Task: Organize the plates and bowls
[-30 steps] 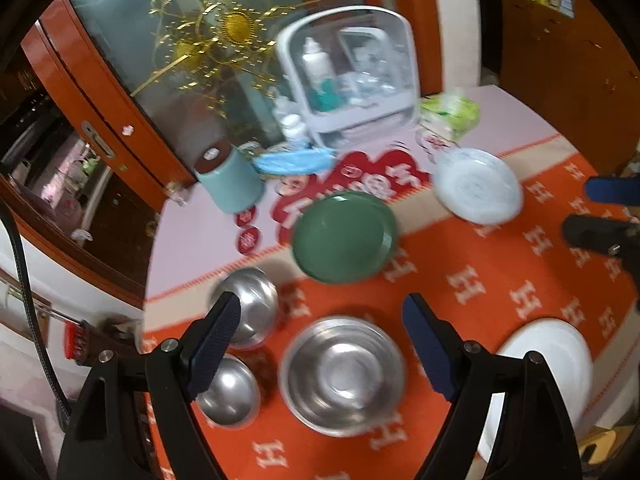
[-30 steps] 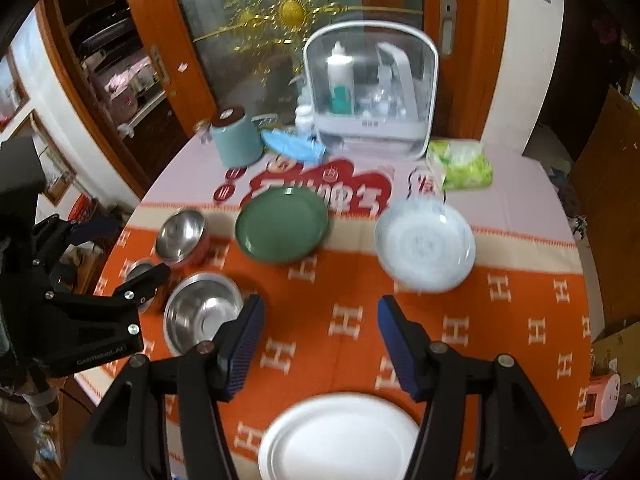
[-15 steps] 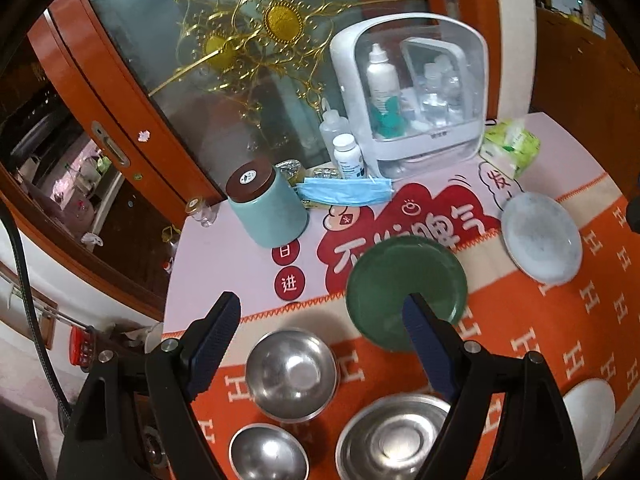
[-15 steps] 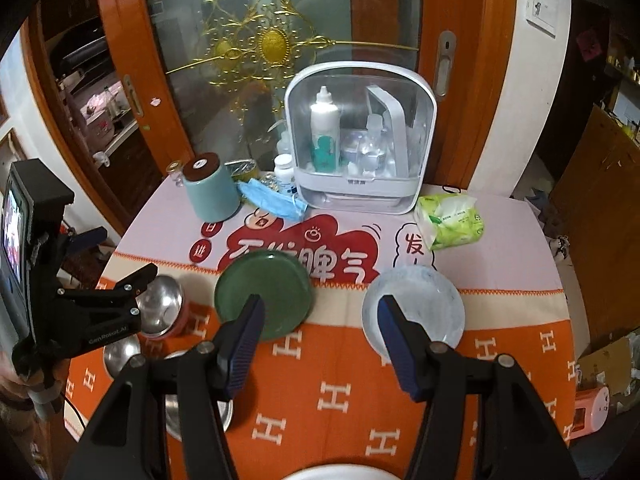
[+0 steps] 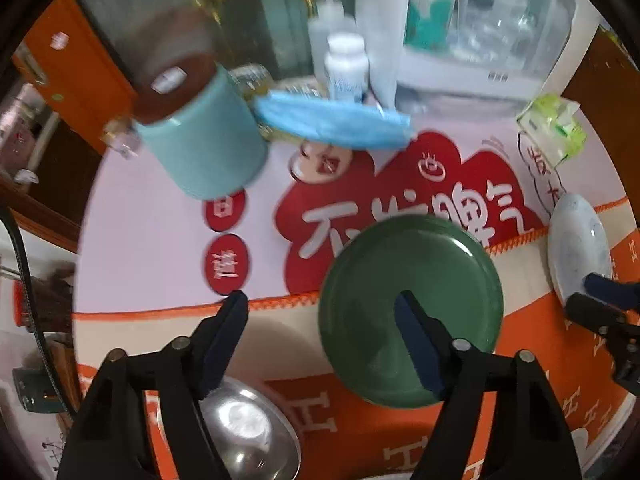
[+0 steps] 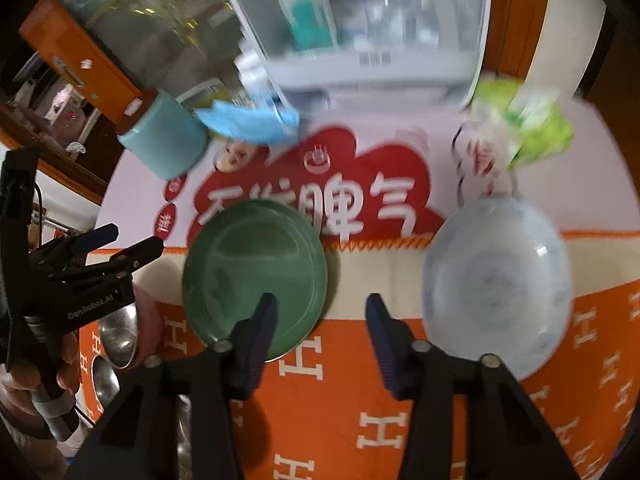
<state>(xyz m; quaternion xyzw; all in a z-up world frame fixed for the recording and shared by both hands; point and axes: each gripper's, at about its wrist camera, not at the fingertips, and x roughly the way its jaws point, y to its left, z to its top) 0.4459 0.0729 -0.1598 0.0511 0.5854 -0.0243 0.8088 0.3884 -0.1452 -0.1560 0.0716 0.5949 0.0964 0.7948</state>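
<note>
A green plate [image 5: 412, 308] lies on the orange and red tablecloth. My left gripper [image 5: 322, 304] hangs over its left rim, jaws closing, its right finger [image 5: 416, 332] above the plate and the pads touching nothing. A pale blue-white plate [image 6: 496, 280] sits to the right of the green plate [image 6: 256, 276]. My right gripper [image 6: 320, 302] hovers between the two plates, jaws closing over bare cloth, with its left finger [image 6: 260, 328] over the green plate's edge. A steel bowl [image 5: 240, 428] lies below the left gripper, and steel bowls [image 6: 120, 332] show at the left.
At the back stand a teal canister [image 5: 200, 148] with a brown lid, a blue face mask [image 5: 332, 124], a white pill bottle [image 5: 346, 68], a clear-fronted storage box [image 5: 480, 40] and a green tissue pack [image 5: 552, 128]. A hand [image 6: 24, 380] holds the left gripper [image 6: 116, 244].
Both grippers have come down and forward toward the far plates, which now look much larger. Both pairs of jaws have narrowed. The front white plate and the large steel bowl have left view.
</note>
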